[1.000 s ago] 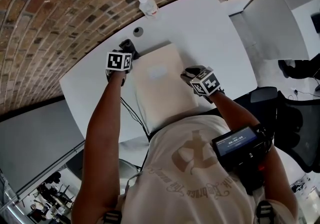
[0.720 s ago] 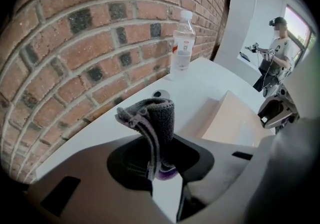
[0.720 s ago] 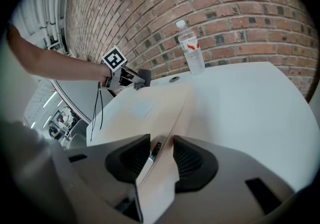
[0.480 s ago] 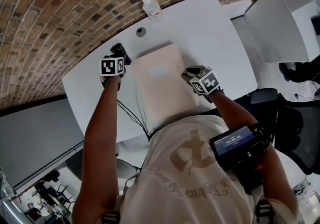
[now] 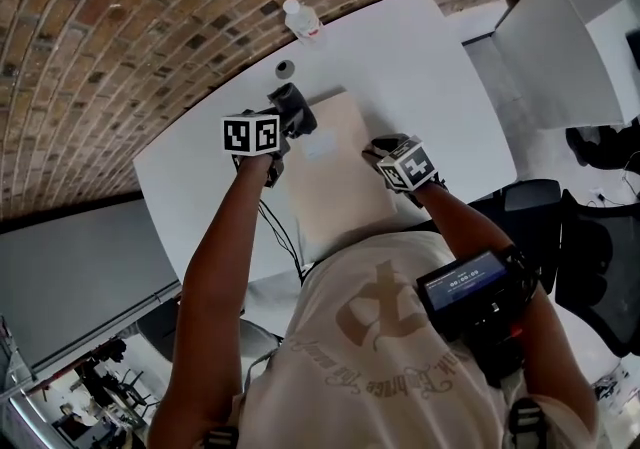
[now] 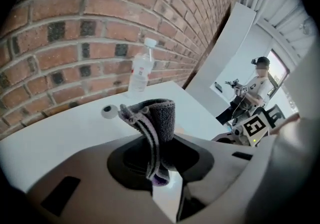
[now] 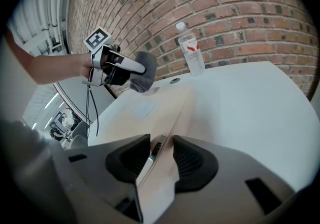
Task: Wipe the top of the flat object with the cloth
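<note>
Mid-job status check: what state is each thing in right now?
Left hand-held gripper: shut on the cloth.
Cloth: bunched, at the far corner of the flat object; contact unclear.
Right hand-held gripper: shut on the flat object's edge.
Flat object: lying on the table.
Bottle: upright, capped.

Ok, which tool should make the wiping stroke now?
Left. The left tool is shut on the cloth and sits at the far left corner of the flat object. The right tool carries no cloth and is closed on that object's near right edge, apparently steadying it.
</note>
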`<state>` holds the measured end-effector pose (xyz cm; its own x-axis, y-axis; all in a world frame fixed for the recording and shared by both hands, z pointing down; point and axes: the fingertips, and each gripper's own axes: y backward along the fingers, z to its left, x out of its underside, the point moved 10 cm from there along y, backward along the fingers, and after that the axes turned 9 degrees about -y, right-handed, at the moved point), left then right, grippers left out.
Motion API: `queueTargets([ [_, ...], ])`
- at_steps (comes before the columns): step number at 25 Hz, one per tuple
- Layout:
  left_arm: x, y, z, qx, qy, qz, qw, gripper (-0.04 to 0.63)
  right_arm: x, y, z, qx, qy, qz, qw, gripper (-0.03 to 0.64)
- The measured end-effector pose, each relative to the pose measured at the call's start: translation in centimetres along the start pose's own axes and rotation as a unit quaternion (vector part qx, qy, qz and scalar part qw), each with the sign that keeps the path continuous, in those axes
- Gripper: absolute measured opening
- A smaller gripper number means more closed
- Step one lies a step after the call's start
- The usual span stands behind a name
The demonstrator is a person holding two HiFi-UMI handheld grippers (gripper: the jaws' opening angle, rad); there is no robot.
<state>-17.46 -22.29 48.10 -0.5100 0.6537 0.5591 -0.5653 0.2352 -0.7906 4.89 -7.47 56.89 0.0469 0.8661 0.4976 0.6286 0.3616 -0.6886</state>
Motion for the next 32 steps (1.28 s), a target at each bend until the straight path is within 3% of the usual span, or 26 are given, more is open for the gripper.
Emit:
queueTargets([
  [5, -1.8, -3.7, -4.0, 0.052, -0.003, 0.006, 0.9986, 0.104, 0.1, 0.0, -0.1, -0.008, -0.004, -0.008, 1.000, 0.156],
  [10, -3.1, -7.1, -5.9, 0.077, 0.018, 0.017, 0.9967, 0.104, 0.1, 0.1, -0.3, -0.016, -0.003, -0.016, 1.000, 0.156],
  [22, -3.1, -9.7, -6.3, 0.032, -0.032, 0.090, 0.9949, 0.104, 0.1, 0.2, -0.5, -0.026, 0.001, -0.012, 1.000, 0.156],
  [32, -1.6, -7.7, -3.8, 0.009, -0.032, 0.119, 0.9923, 0.104, 0.1, 0.2, -0.5, -0.023, 0.003, -0.012, 1.000, 0.156],
])
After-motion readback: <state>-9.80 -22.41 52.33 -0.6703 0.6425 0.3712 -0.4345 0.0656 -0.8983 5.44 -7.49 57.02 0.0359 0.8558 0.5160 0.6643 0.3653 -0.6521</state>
